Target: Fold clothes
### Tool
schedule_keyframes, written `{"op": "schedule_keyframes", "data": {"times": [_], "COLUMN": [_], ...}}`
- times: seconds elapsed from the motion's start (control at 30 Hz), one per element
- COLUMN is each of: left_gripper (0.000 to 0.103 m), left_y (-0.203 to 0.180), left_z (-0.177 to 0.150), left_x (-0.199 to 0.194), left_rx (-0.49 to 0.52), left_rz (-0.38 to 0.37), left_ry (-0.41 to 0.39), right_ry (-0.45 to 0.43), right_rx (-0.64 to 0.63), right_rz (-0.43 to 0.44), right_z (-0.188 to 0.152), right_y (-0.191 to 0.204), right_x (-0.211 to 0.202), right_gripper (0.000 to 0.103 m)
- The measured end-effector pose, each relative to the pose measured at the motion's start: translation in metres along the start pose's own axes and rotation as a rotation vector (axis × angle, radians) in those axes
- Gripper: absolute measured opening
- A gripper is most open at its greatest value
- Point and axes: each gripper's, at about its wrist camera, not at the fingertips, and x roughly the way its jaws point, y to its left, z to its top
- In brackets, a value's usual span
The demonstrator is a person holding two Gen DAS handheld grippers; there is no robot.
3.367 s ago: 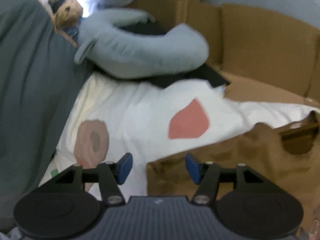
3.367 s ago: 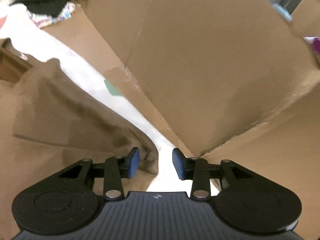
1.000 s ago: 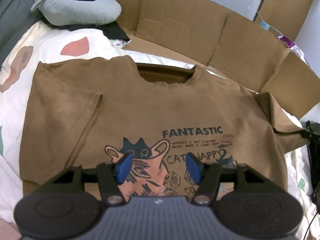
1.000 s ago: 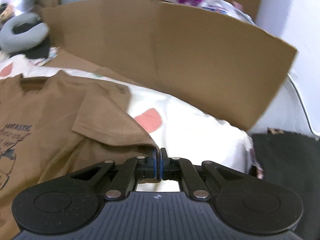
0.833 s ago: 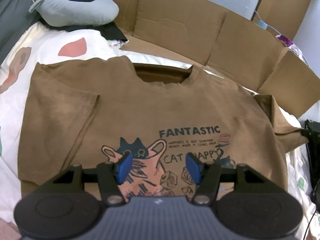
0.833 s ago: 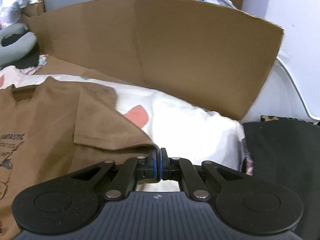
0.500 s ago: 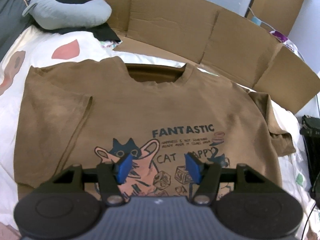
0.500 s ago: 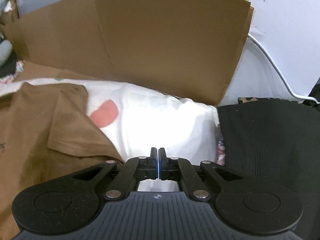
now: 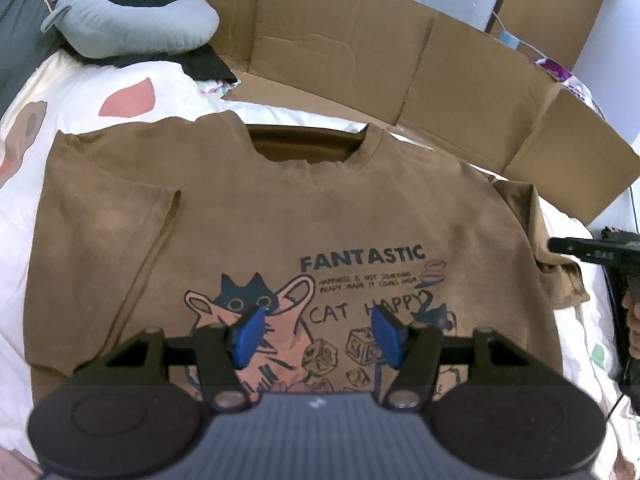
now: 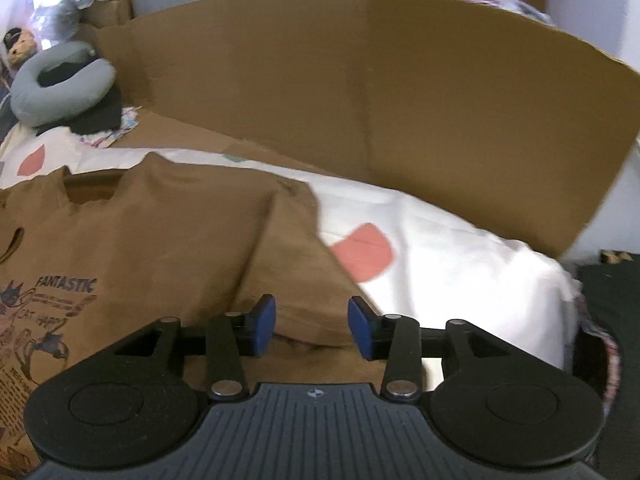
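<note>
Left wrist: flat brown T-shirt (image 9: 280,216)

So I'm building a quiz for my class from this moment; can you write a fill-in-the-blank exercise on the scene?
The brown T-shirt lies front side ____ on the white bedsheet.
The largest word printed on it is ____.
Behind the bed stands a wall of ____.
The grey neck pillow rests near the shirt's ____ end.

Missing words: up; FANTASTIC; cardboard; collar
</note>
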Motion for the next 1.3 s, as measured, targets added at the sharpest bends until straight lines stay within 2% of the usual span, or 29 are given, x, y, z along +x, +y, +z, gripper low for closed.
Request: {"op": "schedule_keyframes", "data": {"times": [0.27, 0.5, 0.63, 0.7, 0.73, 0.77, 0.8, 0.83, 1.03, 1.07, 1.3], "left_gripper": [0.062, 0.062, 0.062, 0.062, 0.062, 0.062, 0.062, 0.062, 0.062, 0.062, 0.062], "left_y": [0.001, 0.002, 0.001, 0.002, 0.002, 0.001, 0.001, 0.0, -0.002, -0.002, -0.003], "left_z": [-0.002, -0.005, -0.005, -0.005, -0.005, -0.005, -0.005, -0.005, -0.005, -0.005, -0.005], "left_x": [-0.002, 0.002, 0.002, 0.002, 0.002, 0.002, 0.001, 0.001, 0.001, 0.001, 0.004], "left_rx": [-0.009, -0.01, -0.003, -0.01, -0.014, -0.013, -0.011, -0.005, 0.009, 0.01, 0.015], "left_rz": [-0.005, -0.005, -0.004, -0.003, -0.003, -0.005, -0.007, -0.007, -0.009, -0.008, -0.003], "left_ry": [-0.004, 0.009, 0.007, 0.006, 0.005, 0.004, 0.004, 0.002, 0.0, 0.001, 0.008], "right_ry": [0.094, 0.107, 0.112, 0.111, 0.107, 0.101, 0.095, 0.088, 0.061, 0.055, 0.015], "right_rx": [-0.028, 0.017, -0.034, -0.047, -0.056, -0.069, -0.082, -0.091, -0.102, -0.103, -0.026], "right_rz": [-0.02, 0.017, -0.004, -0.009, -0.009, -0.007, -0.005, -0.004, 0.001, -0.01, -0.091], "right_z": [0.006, 0.008, 0.005, 0.005, 0.005, 0.006, 0.008, 0.009, 0.017, 0.018, 0.031], "right_y": [0.026, 0.029, 0.035, 0.034, 0.034, 0.033, 0.032, 0.03, 0.006, 0.003, -0.043], "right_x": [0.038, 0.04, 0.048, 0.051, 0.05, 0.047, 0.045, 0.042, 0.022, 0.019, 0.008], "right_gripper": [0.049, 0.049, 0.05, 0.048, 0.04, 0.025, 0.017, 0.013, 0.012, 0.003, 0.002]}}
